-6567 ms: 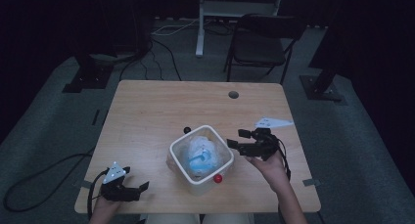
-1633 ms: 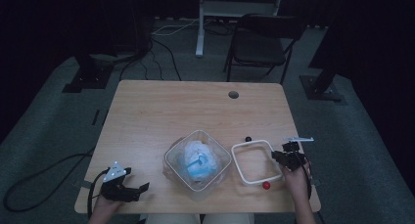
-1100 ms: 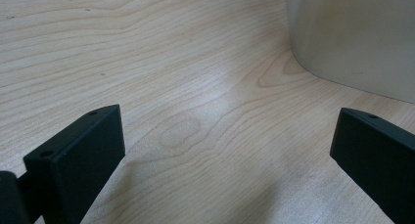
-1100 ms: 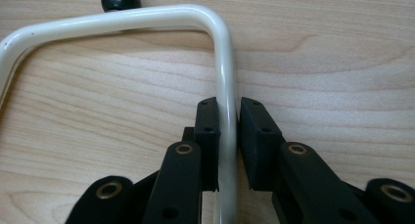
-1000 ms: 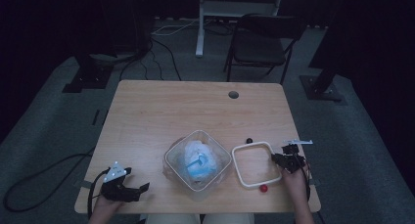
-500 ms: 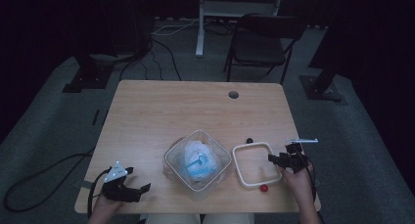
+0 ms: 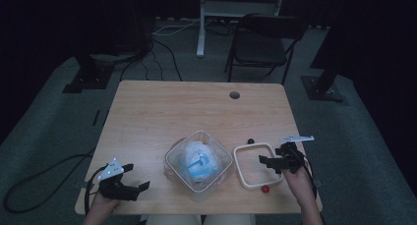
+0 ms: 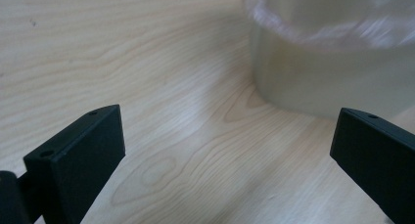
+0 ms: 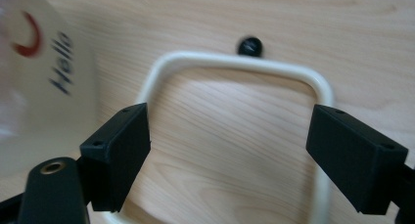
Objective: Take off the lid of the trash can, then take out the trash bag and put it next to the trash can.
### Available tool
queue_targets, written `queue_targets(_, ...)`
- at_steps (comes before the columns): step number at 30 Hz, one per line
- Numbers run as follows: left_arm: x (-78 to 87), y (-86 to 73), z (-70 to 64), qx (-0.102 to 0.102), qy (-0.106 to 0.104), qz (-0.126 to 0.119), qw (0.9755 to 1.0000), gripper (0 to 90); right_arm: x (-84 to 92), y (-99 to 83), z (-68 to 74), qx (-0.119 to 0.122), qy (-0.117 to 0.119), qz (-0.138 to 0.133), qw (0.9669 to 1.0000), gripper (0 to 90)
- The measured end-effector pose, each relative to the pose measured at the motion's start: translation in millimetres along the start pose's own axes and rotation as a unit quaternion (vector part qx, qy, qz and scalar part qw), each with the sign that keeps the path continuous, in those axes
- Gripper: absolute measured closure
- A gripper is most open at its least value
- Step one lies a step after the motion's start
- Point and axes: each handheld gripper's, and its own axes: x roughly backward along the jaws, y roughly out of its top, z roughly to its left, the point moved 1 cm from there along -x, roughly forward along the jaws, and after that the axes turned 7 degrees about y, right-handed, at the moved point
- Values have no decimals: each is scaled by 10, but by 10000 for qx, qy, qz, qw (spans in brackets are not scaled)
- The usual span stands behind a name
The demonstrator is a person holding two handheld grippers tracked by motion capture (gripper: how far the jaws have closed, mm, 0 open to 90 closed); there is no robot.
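A clear square container (image 7: pixel 196 161) with a crumpled bag of white and blue things stands at the table's front middle. Beside it on the right, a white square frame (image 7: pixel 244 158) lies flat on the wood; in the right gripper view the frame (image 9: pixel 235 61) sits below the jaws. My right gripper (image 7: pixel 268 163) hovers over the frame's right side. Its jaws have just been opening and stand wide, with nothing between the pads (image 9: pixel 232 136). My left gripper (image 7: pixel 138 177) rests open at the front left, facing the container (image 8: pixel 333 62) with bare wood between its jaws (image 8: pixel 230 136).
A small black ball (image 7: pixel 251 141) lies just beyond the frame, seen too in the right gripper view (image 9: pixel 250 46). A small red ball (image 7: pixel 265 189) sits at the frame's near edge. The table (image 7: pixel 196 112) has a round hole (image 7: pixel 234 95) at the back. A chair (image 7: pixel 265 43) stands beyond.
The right gripper's jaws have opened off the white frame's rim and the hand has lifted a little. The frame stays flat on the table. The left gripper has not moved.
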Motion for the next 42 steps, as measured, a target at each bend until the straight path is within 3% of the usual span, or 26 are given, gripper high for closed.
queue_targets(4,-1,56,-34,-132,-78,5,9999,3,65,100,155,11,403,-248,9989,159)
queue_targets(8,-23,125,-93,-371,-159,-16,9992,3,113,182,302,28,797,-574,9952,157)
queue_targets(10,-26,180,-116,-377,-277,-115,9988,3,96,217,365,55,1021,-593,9930,140)
queue_targets(11,-25,222,-127,-347,-304,-27,9989,3,83,231,396,74,1091,-600,9922,140)
queue_targets(12,-25,274,-138,-264,-349,173,9989,3,69,247,428,80,1121,-618,9917,140)
queue_targets(14,-27,374,-166,-99,-436,334,9984,3,42,282,498,161,1131,-589,9917,139)
queue_targets(16,-37,480,-220,-135,-306,434,9985,3,14,320,572,235,1171,-593,9911,140)
queue_targets(18,-44,561,-263,-222,-265,406,9986,4,-20,356,644,315,1212,-564,9905,140)
queue_targets(21,-50,694,-308,-184,-252,235,9992,34,-68,404,733,401,1263,-520,9898,140)
queue_targets(26,-51,877,-344,-115,-429,117,9989,55,-117,448,846,518,1337,-447,9887,141)
queue_targets(28,-76,992,-393,-242,-453,139,9986,54,-141,474,893,571,1381,-423,9879,143)
queue_targets(32,-125,1080,-426,-336,-447,181,9983,54,-187,508,951,596,1383,-370,9879,145)
queue_targets(36,-239,1142,-422,-308,-651,327,9969,55,-251,519,994,614,1375,-275,9882,154)
queue_targets(42,-426,1161,-443,-356,-655,551,9957,55,-355,513,1037,708,1238,-124,9897,192)
